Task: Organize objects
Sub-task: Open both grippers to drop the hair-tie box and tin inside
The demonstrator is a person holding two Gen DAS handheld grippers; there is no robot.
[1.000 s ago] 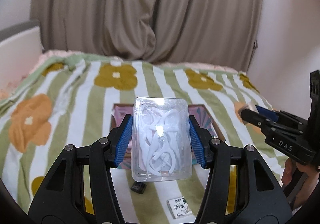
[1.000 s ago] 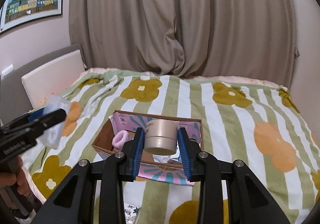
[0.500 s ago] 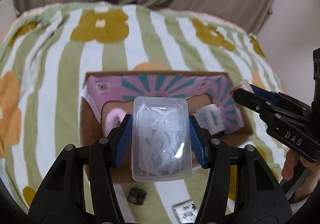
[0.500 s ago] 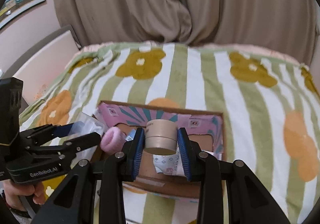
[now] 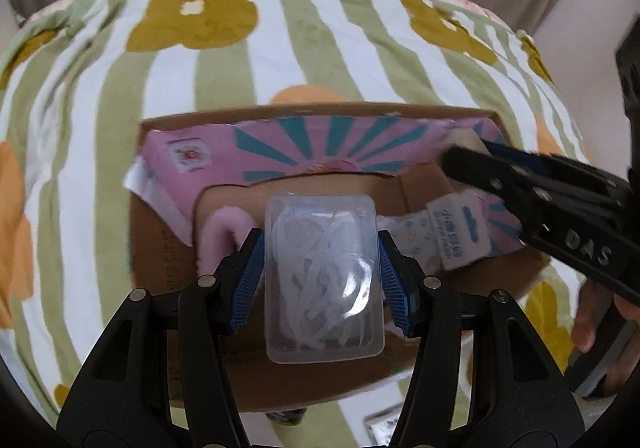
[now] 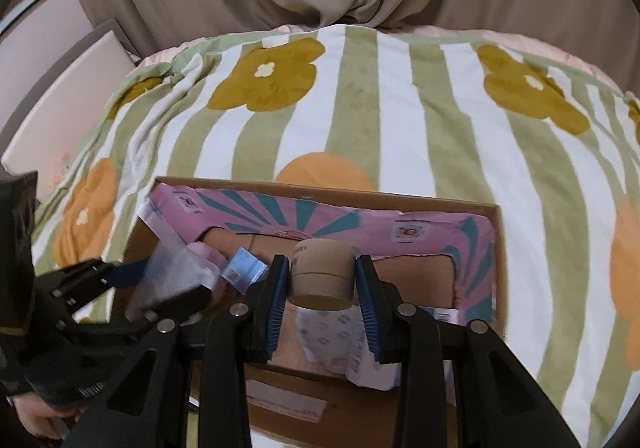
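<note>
Grippers both hold things over the cardboard box point(image 5: 152, 248) on the bed: left gripper point(image 5: 322, 280) clamps a clear plastic case point(image 5: 324, 280), its white contents unclear; right gripper point(image 6: 322, 294) clamps a brown paper tube point(image 6: 322, 274).

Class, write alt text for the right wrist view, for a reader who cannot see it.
The right gripper holds a brown cardboard tube between blue-padded fingers above an open cardboard box with a pink and teal lining. The box sits on a green-striped floral blanket. At left, the left gripper holds a clear plastic case over the box.
</note>
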